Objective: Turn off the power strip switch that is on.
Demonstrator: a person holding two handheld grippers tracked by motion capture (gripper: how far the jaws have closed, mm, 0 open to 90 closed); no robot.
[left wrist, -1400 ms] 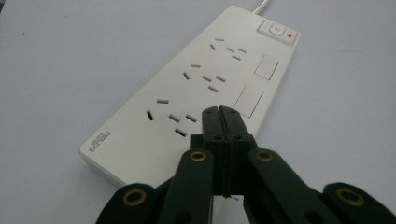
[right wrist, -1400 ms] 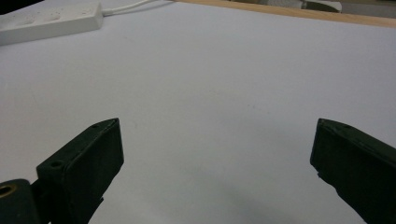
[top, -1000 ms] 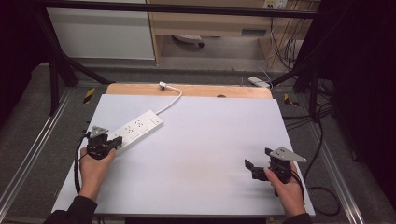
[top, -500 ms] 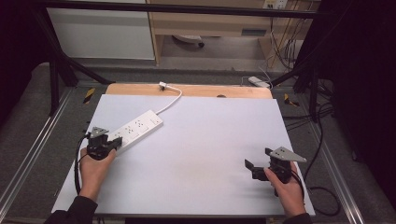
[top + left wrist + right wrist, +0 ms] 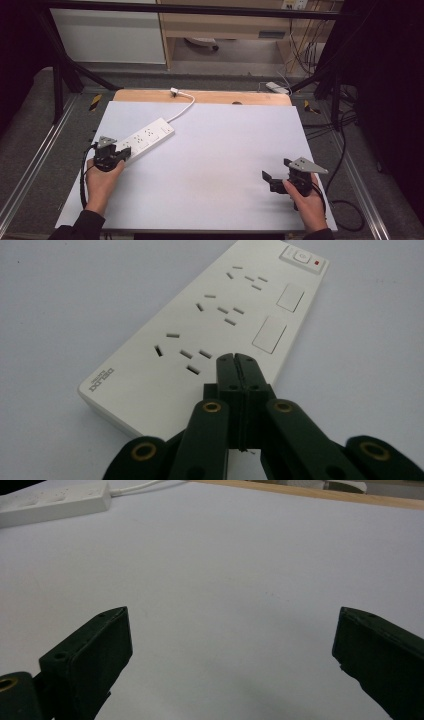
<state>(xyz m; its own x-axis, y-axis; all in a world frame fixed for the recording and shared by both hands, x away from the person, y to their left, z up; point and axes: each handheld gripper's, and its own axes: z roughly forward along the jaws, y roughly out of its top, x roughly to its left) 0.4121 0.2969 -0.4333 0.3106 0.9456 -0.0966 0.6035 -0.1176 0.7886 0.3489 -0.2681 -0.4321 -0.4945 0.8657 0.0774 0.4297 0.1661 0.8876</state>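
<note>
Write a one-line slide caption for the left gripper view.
Shut left gripper poised over the near end of a white power strip lying on the table.

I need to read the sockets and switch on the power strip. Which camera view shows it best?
The left gripper view: the power strip lies close, with sockets, switch and red light plain. The high view shows the whole strip and its cable, small. The right gripper view catches one end, far off.

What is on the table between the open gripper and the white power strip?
Nothing. In the high view the white table is bare from the right gripper to the power strip.
</note>
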